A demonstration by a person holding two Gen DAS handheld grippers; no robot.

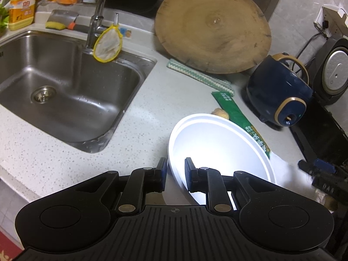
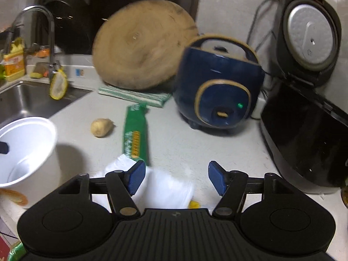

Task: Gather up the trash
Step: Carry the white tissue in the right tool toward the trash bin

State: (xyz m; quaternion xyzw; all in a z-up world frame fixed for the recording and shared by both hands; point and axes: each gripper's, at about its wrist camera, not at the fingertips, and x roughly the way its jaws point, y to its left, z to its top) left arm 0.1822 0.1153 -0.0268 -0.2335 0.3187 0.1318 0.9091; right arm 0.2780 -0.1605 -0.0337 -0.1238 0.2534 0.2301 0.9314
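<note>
- step in hand, as i judge it: the left gripper holds a white tub steady as the trash collector, tilted with its mouth toward the camera, while the right gripper works at the loose scraps near it.
- the left fingers are closed on the tub's rim, one pad outside the wall and one inside.
- the right jaws stand wide apart over a crumpled white wrapper; the view is blurred, and i see nothing pinched between the pads.
- trash beside the tub: the white wrapper lies just right of it, the green packet lies beyond the wrapper and partly under the tub's far rim in the left view, and a ginger knob sits just left of the packet.
- next move, in my reading: close on one scrap, lift it, and carry it left over the tub's mouth.
- pose: both grippers point forward and down at the counter, the left one square to the tub.
</note>
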